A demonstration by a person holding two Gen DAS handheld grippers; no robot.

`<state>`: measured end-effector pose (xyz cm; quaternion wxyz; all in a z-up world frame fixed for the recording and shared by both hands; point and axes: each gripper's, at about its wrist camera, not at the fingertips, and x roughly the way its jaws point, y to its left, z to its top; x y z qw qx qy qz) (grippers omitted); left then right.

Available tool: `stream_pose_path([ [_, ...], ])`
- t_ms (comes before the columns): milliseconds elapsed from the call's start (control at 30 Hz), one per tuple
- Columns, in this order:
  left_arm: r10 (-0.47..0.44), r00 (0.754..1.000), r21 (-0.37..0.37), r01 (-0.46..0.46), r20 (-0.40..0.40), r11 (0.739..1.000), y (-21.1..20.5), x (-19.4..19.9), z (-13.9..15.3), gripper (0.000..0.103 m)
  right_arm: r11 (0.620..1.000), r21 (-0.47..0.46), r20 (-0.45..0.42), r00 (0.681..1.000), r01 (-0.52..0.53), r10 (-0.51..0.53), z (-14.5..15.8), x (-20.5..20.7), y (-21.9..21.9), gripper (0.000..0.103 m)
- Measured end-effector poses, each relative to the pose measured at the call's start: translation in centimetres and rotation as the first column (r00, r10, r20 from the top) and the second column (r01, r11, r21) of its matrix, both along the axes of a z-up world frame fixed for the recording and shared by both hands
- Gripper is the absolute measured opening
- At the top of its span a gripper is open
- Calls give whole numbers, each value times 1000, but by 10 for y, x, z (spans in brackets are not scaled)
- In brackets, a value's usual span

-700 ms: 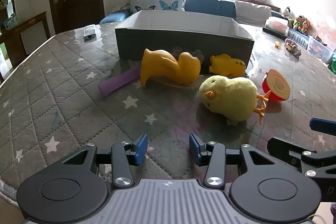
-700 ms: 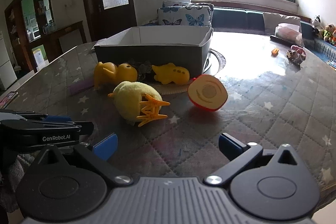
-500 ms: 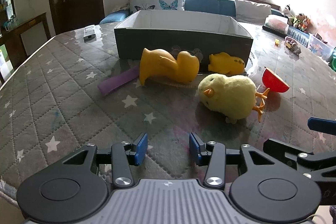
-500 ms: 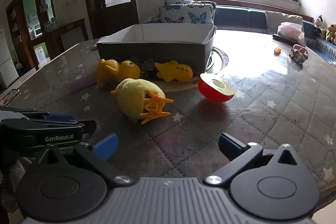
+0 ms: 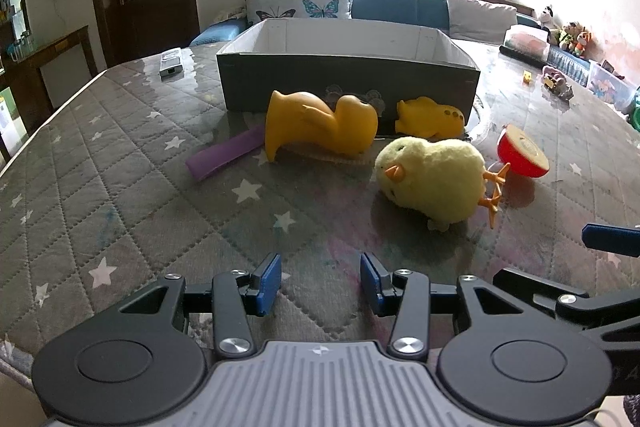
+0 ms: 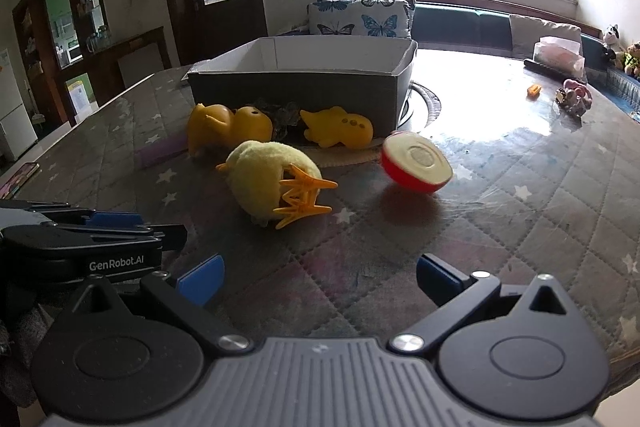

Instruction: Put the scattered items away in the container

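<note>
A dark cardboard box (image 5: 348,83) (image 6: 296,89) with a white inside stands at the middle of the quilted table. In front of it lie a yellow rubber duck (image 5: 320,125) (image 6: 228,125), a small yellow toy fish (image 5: 430,117) (image 6: 338,127), a purple strip (image 5: 226,153) (image 6: 160,153), a fluffy yellow chick (image 5: 432,177) (image 6: 272,177) on its side, and a red toy apple half (image 5: 522,157) (image 6: 416,163). My left gripper (image 5: 320,281) is open over bare table, well short of the toys. My right gripper (image 6: 318,275) is open wide, short of the chick and apple half.
A grey remote-like device (image 5: 171,63) lies at the table's far left. Small toys (image 6: 574,99) and an orange piece (image 6: 534,90) sit at the far right. A sofa with butterfly cushions (image 5: 298,3) runs behind the table. The table's near edge is just below both grippers.
The red apple half has rocked and turned on the spot, its cut face now tilted up. Both grippers stay open and have barely shifted.
</note>
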<state>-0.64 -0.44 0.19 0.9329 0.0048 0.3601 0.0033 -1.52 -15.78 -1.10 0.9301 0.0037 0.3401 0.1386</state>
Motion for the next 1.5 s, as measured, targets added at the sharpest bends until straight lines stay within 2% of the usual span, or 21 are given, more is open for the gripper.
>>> stream_pose_path([
  [1500,-13,1000,48,13,-13,999,-11,2,1,46,999,-36,-22,1000,14,-15,0,3,2,103],
])
